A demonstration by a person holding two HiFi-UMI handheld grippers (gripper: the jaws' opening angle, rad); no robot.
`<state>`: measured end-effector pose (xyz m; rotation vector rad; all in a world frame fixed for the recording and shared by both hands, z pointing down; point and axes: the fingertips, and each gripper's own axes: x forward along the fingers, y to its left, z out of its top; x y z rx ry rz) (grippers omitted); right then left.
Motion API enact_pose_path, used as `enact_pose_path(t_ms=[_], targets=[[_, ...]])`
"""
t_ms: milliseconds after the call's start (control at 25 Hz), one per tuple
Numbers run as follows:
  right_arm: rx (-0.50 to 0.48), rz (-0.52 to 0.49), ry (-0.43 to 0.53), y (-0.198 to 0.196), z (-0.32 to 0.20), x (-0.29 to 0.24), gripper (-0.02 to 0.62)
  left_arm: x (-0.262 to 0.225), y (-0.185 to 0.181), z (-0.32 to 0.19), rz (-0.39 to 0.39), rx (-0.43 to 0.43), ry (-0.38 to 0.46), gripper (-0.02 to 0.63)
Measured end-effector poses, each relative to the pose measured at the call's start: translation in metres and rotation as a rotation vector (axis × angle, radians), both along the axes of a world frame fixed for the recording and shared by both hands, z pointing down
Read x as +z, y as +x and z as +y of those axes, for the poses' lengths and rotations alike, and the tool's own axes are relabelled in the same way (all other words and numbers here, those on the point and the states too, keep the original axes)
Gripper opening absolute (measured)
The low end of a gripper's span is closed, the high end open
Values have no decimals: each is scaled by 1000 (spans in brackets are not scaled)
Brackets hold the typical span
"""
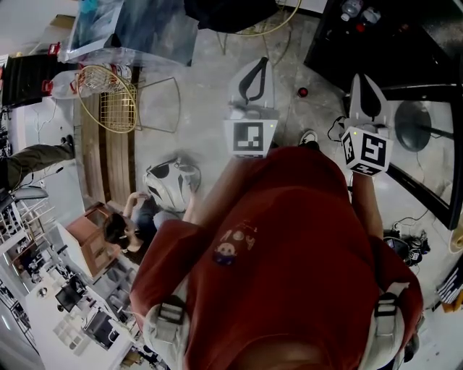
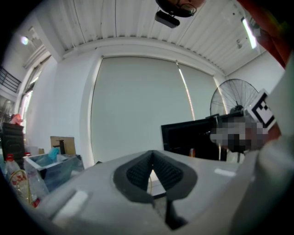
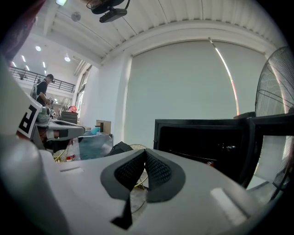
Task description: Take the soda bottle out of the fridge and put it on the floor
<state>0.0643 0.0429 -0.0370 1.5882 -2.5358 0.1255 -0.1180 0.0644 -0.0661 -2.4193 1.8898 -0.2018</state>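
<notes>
- While the person in the red shirt (image 1: 289,246) stands over the pale floor (image 1: 206,108), both grippers are held out in front, level and side by side.
- left gripper (image 1: 255,78) (image 2: 152,166) — fingers closed tip to tip, nothing between them.
- right gripper (image 1: 365,95) (image 3: 145,164) — fingers closed too, empty.
- Black fridge (image 1: 362,47) (image 3: 202,137) sits ahead and to the right, front open and dark inside; neither gripper touches it.
- Pale bottle-like shapes (image 1: 351,9) show inside the fridge at the top edge of the head view; too small to tell which is the soda bottle.
- Small red ball (image 1: 302,92) lies on the floor between the two grippers.
- Standing fan (image 1: 414,126) (image 2: 232,98) is just right of the right gripper.
- Gold wire chair (image 1: 108,97) stands well to the left, with a red-labelled bottle (image 1: 56,87) (image 3: 70,153) beside it.
- Another person (image 1: 134,224) crouches at lower left, near a white bag (image 1: 170,184).
</notes>
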Motion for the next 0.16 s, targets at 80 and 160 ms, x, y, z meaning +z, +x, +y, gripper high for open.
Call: enact_pose_path(t_ms=[80, 160], targets=[[-1, 0, 0, 1, 0, -1, 0, -1, 2, 1, -7, 2, 0, 0], [0, 0, 0, 2, 0, -3, 0, -2, 3, 2, -17, 3, -5, 0]])
